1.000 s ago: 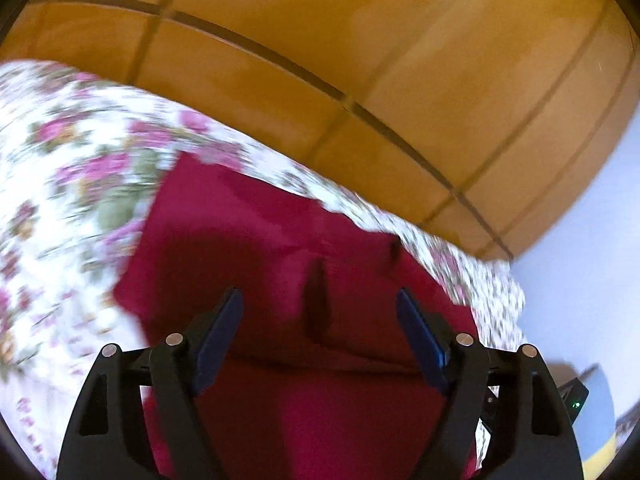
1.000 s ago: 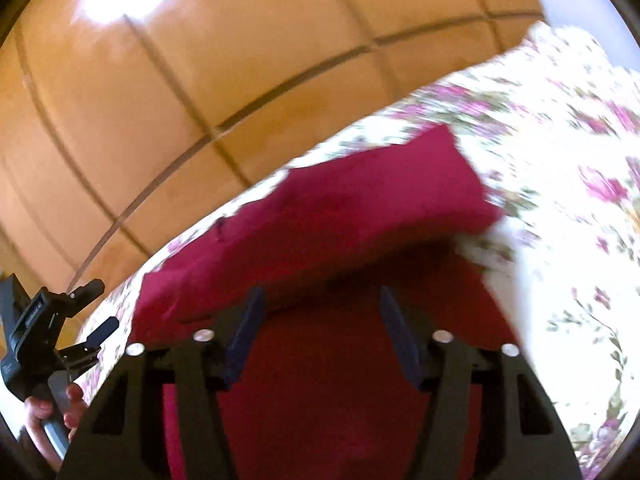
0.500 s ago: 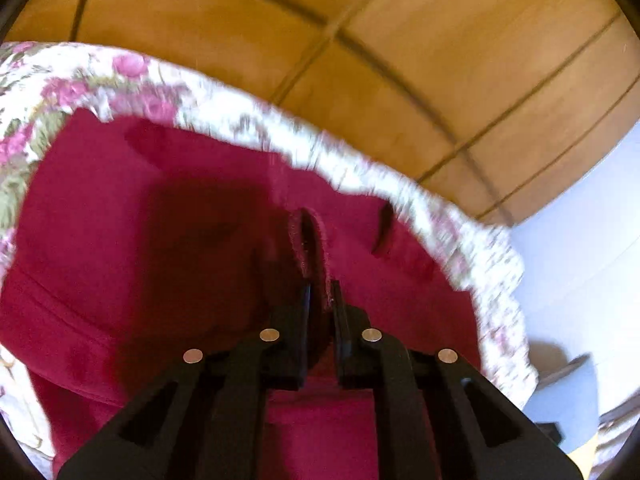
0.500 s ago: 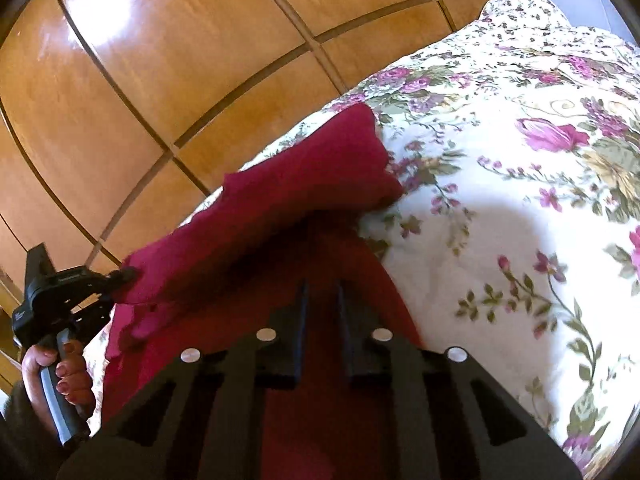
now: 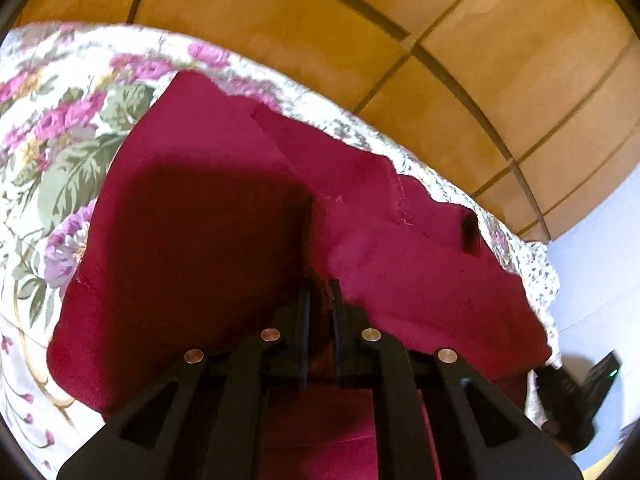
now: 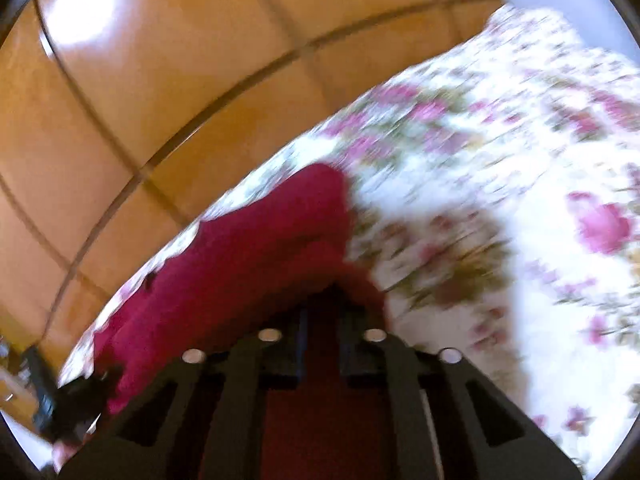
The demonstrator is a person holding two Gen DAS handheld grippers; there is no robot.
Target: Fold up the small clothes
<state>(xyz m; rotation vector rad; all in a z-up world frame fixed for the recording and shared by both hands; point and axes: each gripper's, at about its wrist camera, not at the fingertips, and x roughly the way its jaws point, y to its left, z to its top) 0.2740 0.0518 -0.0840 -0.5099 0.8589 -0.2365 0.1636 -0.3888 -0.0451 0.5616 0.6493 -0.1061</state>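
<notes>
A dark red garment [image 5: 224, 216] lies on a floral bedspread [image 5: 60, 140]. My left gripper [image 5: 320, 292] is shut on a raised fold of the red cloth, which drapes away from the fingers to both sides. In the right wrist view, which is blurred by motion, the same garment [image 6: 248, 248] stretches off to the left. My right gripper [image 6: 322, 320] is shut on its near edge, and red cloth shows between and under the fingers. The left gripper [image 6: 60, 396] shows at the lower left edge of that view.
A glossy wooden panelled wardrobe [image 5: 400, 20] stands right behind the bed; it also shows in the right wrist view [image 6: 180, 60]. The bedspread [image 6: 520, 200] spreads wide to the right of the garment. A pale wall [image 5: 600, 240] is at the far right.
Both grippers went from open to shut on the red garment. They have since lifted and pulled the cloth; the right wrist view is now blurred by motion.
</notes>
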